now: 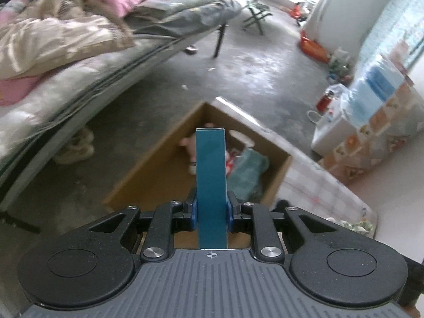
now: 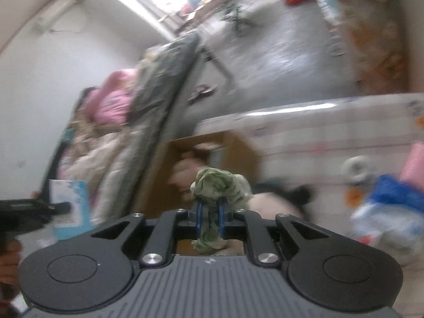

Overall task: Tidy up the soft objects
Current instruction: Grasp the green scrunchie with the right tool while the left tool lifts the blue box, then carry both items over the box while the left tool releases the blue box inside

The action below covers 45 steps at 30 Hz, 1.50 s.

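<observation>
While our left gripper (image 1: 211,209) clamps a stiff teal packet (image 1: 211,182), our right gripper (image 2: 209,221) pinches the limp green cloth (image 2: 220,182) mid-bunch, cardboard box (image 1: 148,169) ahead.

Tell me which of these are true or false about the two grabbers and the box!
1. The left gripper holds a flat blue thing. True.
2. The right gripper is empty. False: it is shut on a green and white cloth.
3. The cardboard box sits on the floor. True.
4. The box has nothing in it. False: a pink plush toy and a teal cloth lie inside.
</observation>
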{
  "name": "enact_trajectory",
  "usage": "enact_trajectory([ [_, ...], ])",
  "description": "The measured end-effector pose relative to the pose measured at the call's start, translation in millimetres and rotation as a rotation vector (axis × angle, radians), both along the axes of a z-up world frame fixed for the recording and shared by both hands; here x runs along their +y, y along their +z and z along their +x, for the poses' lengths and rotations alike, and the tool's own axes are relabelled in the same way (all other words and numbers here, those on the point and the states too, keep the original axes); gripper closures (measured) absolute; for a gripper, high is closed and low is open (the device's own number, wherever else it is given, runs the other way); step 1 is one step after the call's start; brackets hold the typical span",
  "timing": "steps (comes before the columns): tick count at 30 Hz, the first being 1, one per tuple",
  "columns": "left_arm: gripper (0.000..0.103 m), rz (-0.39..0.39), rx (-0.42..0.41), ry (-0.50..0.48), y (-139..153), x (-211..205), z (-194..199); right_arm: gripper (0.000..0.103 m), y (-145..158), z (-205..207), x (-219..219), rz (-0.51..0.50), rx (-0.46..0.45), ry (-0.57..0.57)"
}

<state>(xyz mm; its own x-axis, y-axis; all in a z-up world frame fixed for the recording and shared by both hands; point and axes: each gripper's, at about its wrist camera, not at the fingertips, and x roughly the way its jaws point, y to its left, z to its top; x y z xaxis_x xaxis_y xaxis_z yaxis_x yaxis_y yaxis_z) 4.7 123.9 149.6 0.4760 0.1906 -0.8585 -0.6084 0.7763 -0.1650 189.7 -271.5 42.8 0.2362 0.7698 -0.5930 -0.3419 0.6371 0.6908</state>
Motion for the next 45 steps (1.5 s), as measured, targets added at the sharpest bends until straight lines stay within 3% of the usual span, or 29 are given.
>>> enact_trajectory([
  [3, 0.084, -0.046, -0.025, 0.013, 5.0, 20.2, -14.8, 0.09, 15.6, -18.3, 35.9, 0.075, 0.028, 0.073],
  [6, 0.084, -0.066, -0.016, 0.021, -0.9, 41.8, -19.9, 0.09, 22.0, -39.5, 74.3, 0.157, 0.117, 0.119],
  [12, 0.084, -0.076, 0.006, -0.04, -32.5, 91.3, -6.1, 0.09, 23.4, -64.4, 146.4, 0.143, 0.105, 0.129],
  [14, 0.084, -0.116, 0.024, -0.086, -55.1, 105.8, 4.8, 0.09, 18.8, -66.2, 169.2, 0.093, 0.061, 0.125],
  [19, 0.084, -0.003, 0.134, -0.254, -121.0, 114.4, 50.6, 0.09, -13.3, -57.8, 221.7, -0.024, 0.021, 0.077],
  [22, 0.084, -0.024, 0.178, -0.376, -164.6, 118.9, 76.6, 0.09, -33.8, -56.2, 233.5, -0.077, 0.008, 0.04],
  [26, 0.084, 0.007, 0.224, -0.54, -214.4, 112.3, 106.1, 0.09, -65.5, -51.4, 246.1, -0.147, 0.018, -0.025],
  [33, 0.084, 0.103, 0.346, -0.675, -294.0, 108.2, 139.4, 0.09, -102.2, -54.2, 255.9, -0.172, 0.044, -0.104],
  [37, 0.08, 0.139, 0.375, -0.688, -308.7, 108.4, 140.6, 0.09, -111.6, -55.4, 258.2, -0.172, 0.055, -0.131],
  [42, 0.077, 0.186, 0.361, -0.709, -302.9, 105.4, 133.9, 0.09, -114.7, -54.5, 257.7, -0.176, 0.063, -0.156],
  [45, 0.084, 0.139, 0.326, -0.718, -295.6, 106.4, 130.3, 0.09, -111.7, -53.9, 255.1, -0.182, 0.055, -0.163],
])
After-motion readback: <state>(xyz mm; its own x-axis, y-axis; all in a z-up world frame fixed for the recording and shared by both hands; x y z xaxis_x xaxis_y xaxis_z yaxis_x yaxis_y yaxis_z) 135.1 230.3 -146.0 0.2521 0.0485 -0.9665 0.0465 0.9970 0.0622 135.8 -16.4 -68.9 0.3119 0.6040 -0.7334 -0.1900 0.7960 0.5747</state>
